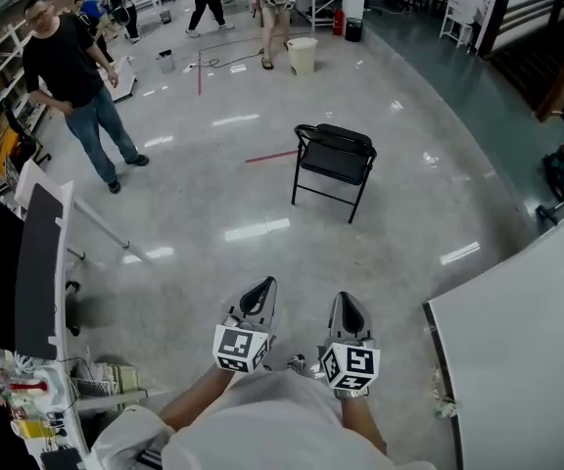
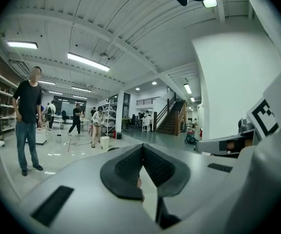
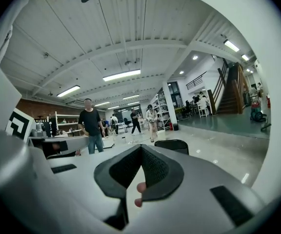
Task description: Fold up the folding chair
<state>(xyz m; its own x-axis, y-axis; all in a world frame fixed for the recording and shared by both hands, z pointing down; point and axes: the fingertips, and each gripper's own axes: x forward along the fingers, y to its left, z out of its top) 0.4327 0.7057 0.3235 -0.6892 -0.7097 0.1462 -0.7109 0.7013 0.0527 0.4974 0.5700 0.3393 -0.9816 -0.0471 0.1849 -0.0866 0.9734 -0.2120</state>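
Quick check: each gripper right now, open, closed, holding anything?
Left gripper: closed, holding nothing.
Right gripper: closed, holding nothing.

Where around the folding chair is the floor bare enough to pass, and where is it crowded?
Bare: the floor nearer than the folding chair, and right of it up to the white panel. Crowded: shelves at left; bucket and people beyond the chair.

White short-sleeved shirt (image 1: 262, 427). Left hand-held gripper (image 1: 260, 292) and right hand-held gripper (image 1: 347, 306): grey shells, black ribbed pads (image 2: 126, 167). White marker cube (image 1: 240, 349) with black squares on the near end of each.
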